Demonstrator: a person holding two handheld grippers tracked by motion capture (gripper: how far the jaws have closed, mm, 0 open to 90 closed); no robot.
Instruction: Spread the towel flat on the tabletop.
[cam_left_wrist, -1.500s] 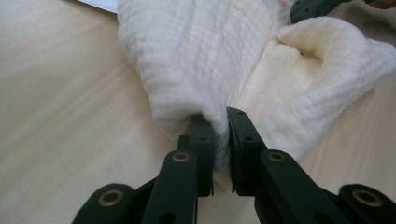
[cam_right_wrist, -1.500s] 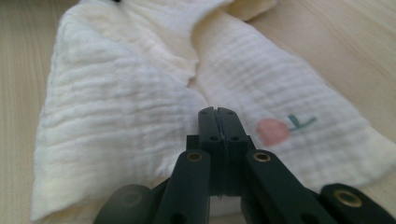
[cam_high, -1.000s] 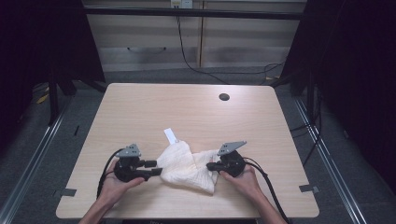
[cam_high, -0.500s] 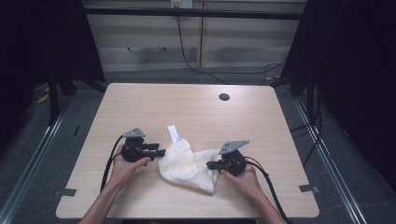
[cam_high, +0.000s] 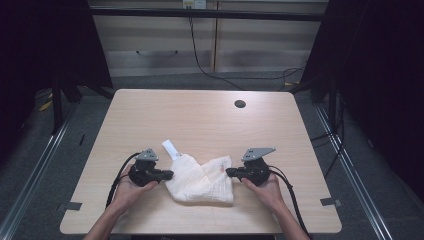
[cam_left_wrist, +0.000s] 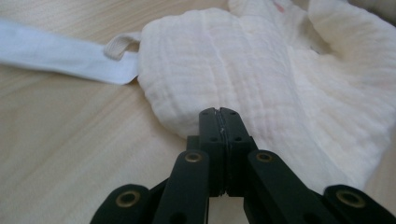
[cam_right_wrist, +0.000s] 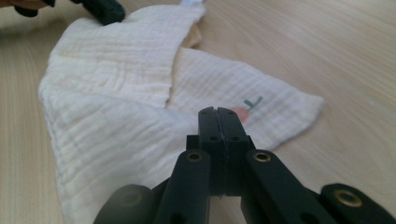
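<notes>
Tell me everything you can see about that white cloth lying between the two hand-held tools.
The cloth is cream-white, crinkled and gauzy-looking, like soft muslin. It lies crumpled and partly folded over itself on the near half of the wooden table, not spread flat. A white label strip and a small loop stick out at its far left corner, and a small pink and green mark shows near its right edge. The left gripper meets its left edge and the right gripper its right; both sets of jaws look shut.

Bright even tabletop, dark surroundings, blurred close-ups
</notes>
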